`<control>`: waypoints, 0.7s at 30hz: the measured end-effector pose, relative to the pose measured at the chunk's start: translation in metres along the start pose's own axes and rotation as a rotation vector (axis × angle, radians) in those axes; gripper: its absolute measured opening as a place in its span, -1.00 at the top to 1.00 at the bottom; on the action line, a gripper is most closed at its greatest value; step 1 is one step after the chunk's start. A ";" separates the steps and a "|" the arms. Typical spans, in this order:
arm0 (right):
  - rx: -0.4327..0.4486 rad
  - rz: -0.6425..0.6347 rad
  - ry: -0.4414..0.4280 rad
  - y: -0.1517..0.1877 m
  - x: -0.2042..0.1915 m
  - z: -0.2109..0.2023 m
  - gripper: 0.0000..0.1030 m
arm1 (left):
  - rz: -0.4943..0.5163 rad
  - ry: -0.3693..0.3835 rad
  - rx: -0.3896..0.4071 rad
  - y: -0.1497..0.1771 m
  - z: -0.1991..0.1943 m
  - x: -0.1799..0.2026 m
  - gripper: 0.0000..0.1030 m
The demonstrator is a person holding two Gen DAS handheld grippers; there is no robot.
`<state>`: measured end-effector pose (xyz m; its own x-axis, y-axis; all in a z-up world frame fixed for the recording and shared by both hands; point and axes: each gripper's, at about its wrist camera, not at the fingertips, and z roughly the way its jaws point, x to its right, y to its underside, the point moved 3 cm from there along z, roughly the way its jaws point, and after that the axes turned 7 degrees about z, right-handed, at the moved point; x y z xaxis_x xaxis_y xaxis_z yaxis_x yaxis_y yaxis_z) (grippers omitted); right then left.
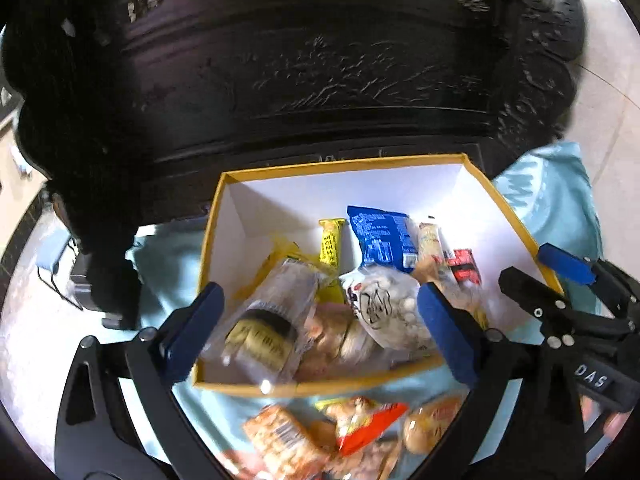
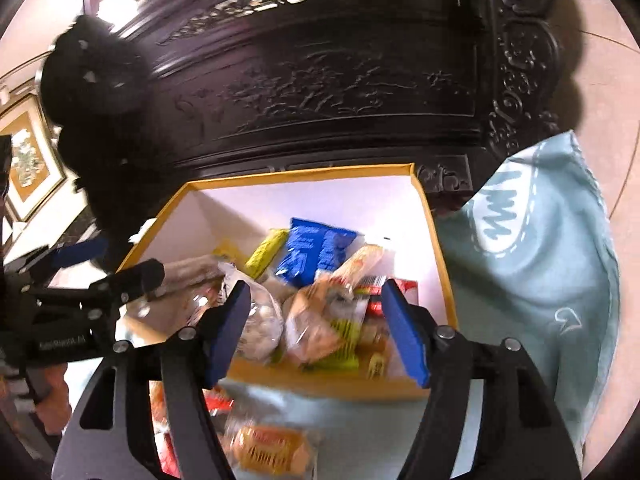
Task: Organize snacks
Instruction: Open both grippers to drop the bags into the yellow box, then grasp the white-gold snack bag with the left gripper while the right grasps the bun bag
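A yellow-rimmed white box holds several snack packs: a blue bag, a yellow bar, a clear pack of white candies, a clear wrapped roll and orange packs. My left gripper is open and empty above the box's near side. My right gripper is open and empty over the box's right part. More orange snack packs lie on the light blue cloth in front of the box.
A dark carved wooden cabinet stands right behind the box. The light blue cloth covers the table and hangs at the right. A framed picture hangs at the far left.
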<state>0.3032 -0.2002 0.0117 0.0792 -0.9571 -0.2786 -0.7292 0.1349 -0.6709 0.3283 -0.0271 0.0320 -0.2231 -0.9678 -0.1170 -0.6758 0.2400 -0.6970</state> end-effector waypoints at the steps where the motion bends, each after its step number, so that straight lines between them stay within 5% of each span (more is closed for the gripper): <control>1: 0.002 -0.004 -0.007 0.005 0.000 -0.007 -0.42 | 0.004 -0.002 0.005 0.003 -0.006 0.000 -0.92; 11: -0.002 -0.018 0.006 0.034 -0.004 -0.048 -0.60 | 0.017 0.020 0.008 0.041 -0.050 0.011 -0.92; 13: 0.006 -0.014 -0.005 0.045 -0.004 -0.055 -0.85 | 0.020 0.024 -0.005 0.057 -0.056 0.009 -0.92; 21: -0.067 0.037 -0.011 0.093 -0.001 -0.042 -0.89 | 0.005 -0.005 -0.071 0.132 -0.049 -0.019 -0.92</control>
<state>0.2064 -0.1974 -0.0213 0.0587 -0.9491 -0.3096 -0.7754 0.1520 -0.6129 0.2087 0.0271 -0.0233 -0.2237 -0.9667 -0.1240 -0.7228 0.2499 -0.6443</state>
